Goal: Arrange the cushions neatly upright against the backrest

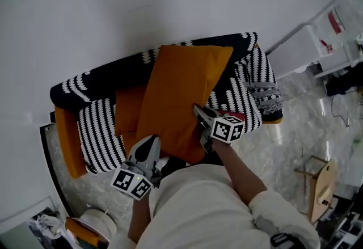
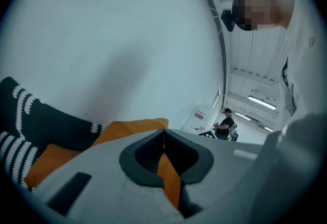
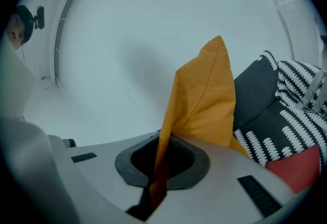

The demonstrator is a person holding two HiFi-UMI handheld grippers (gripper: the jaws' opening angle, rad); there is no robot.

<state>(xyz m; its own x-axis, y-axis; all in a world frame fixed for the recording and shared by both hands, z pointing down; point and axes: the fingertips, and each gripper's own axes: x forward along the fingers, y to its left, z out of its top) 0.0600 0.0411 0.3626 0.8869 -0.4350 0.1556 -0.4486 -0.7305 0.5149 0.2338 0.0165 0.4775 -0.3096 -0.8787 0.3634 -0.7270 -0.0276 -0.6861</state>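
Left tongs (image 1: 151, 140) and right tongs (image 1: 198, 109) make two, with one large orange cushion (image 1: 181, 86), one patterned sofa (image 1: 102, 75)

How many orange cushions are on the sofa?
2: the large orange cushion, gripped by the left gripper and right gripper, and a smaller orange cushion partly behind it, at its left. Others may be hidden.

Cream, seemingly long-sleeved top (image 1: 198, 208); grey tongs (image 1: 198, 110), black-white marker cubes (image 1: 228, 127).

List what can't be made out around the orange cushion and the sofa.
- Head view: the orange cushion's bottom edge, behind the person's body.
- Head view: the sofa seat, under that cushion.
- Head view: print on the red label, too small.
- Left gripper view: most of the cushion, behind the left hand-held gripper's body.
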